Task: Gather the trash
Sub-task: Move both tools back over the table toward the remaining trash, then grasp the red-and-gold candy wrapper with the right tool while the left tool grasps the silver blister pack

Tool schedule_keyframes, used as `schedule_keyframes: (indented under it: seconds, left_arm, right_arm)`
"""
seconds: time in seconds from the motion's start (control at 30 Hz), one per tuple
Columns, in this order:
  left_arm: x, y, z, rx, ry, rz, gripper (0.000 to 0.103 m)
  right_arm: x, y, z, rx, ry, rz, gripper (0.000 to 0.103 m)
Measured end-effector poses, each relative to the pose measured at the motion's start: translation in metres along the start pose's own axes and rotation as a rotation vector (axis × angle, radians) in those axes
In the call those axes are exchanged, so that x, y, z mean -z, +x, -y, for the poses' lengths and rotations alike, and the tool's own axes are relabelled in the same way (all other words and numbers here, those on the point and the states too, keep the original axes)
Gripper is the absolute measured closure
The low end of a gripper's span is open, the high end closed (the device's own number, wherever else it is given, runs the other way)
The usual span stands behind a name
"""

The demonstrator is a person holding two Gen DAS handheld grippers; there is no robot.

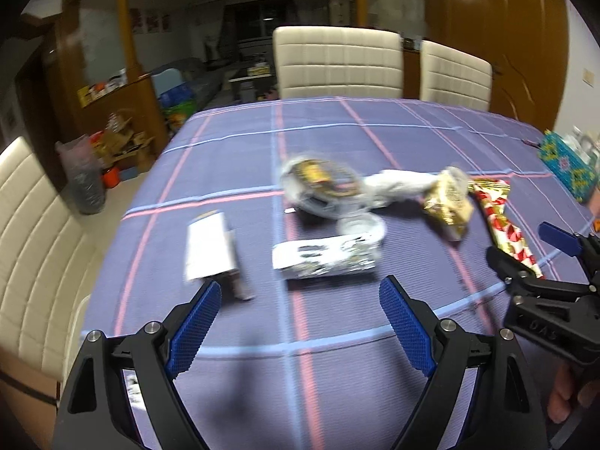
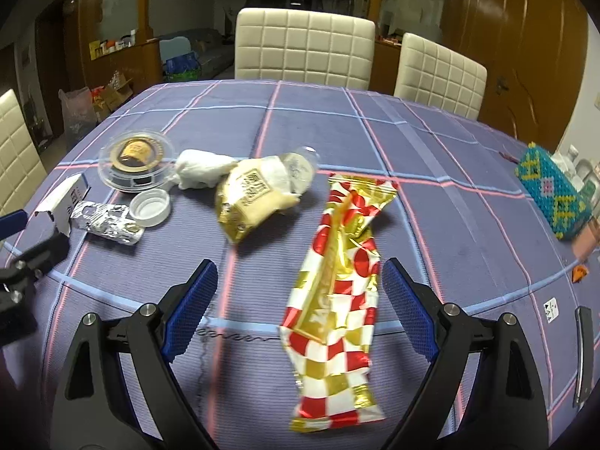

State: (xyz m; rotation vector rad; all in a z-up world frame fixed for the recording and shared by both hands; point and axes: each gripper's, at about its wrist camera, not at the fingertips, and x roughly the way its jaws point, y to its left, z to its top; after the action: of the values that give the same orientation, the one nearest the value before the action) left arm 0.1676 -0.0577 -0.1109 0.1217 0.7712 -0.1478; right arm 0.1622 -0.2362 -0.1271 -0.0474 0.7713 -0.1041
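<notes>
Both grippers were empty with jaws spread wide; the left gripper (image 1: 300, 300) hovered over the near table edge, the right gripper (image 2: 300, 285) hovered with its jaws either side of the red-and-gold checked wrapper (image 2: 337, 285), not touching it as far as I could tell.

Trash lay scattered on the purple plaid tablecloth (image 2: 431, 157), all within the near half; the checked wrapper lay lengthwise, pointing away from the right gripper; a gold crinkled wrapper (image 2: 251, 198) sat just left of it with a clear plastic cup (image 2: 300, 172) at its far end; a white crumpled tissue (image 2: 198, 172) lay beside that, touching a round clear lid (image 2: 137, 161) with a gold label; a small white cap (image 2: 150, 208) sat in front; a silver foil pack (image 1: 324, 260) and a white carton (image 1: 210, 249) lay in front of the left gripper.

Handling, judged: the wrappers looked light, thin, slick and floppy; likely to slide or crumple; best pinched across the narrow width at mid-length, pads pressed down to the cloth; the sealed crimped ends looked stiffer; tissue soft, grabbed anywhere; round lid rigid but thin, taken by its rim; cap small and hard, could squirt out; carton stiff, taken across its short sides; foil pack blurred in the left view, probably dented easily.

No bin visible on the table.
</notes>
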Motion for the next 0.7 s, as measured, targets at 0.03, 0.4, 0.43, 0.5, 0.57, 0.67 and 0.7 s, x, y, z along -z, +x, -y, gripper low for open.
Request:
schedule_keyframes:
  seconds: [0.03, 0.4, 0.43, 0.5, 0.57, 0.67, 0.7]
  left_arm:
    - [-0.002, 0.004, 0.007, 0.004, 0.013, -0.002, 0.019]
    - [-0.016, 0.046, 0.008, -0.055, -0.026, -0.095, 0.019]
    - [-0.016, 0.049, 0.007, -0.05, -0.025, -0.1, 0.019]
    - [-0.017, 0.052, 0.008, -0.032, -0.022, -0.109, 0.019]
    - [-0.018, 0.055, 0.01, -0.022, -0.019, -0.113, 0.019]
    - [-0.019, 0.061, 0.013, -0.027, -0.015, -0.123, 0.019]
    - [-0.019, 0.062, 0.013, -0.028, -0.019, -0.126, 0.019]
  right_arm:
    - [0.0, 0.001, 0.004, -0.002, 0.009, -0.002, 0.015]
    - [0.0, 0.016, 0.02, 0.0, 0.034, -0.039, 0.014]
    - [0.001, 0.02, 0.021, 0.007, 0.036, -0.054, 0.014]
    - [0.001, 0.024, 0.021, 0.006, 0.042, -0.079, 0.015]
    - [0.0, 0.029, 0.022, 0.004, 0.056, -0.1, 0.016]
    - [0.001, 0.037, 0.024, -0.017, 0.071, -0.141, 0.034]
    - [0.001, 0.038, 0.024, -0.032, 0.079, -0.148, 0.04]
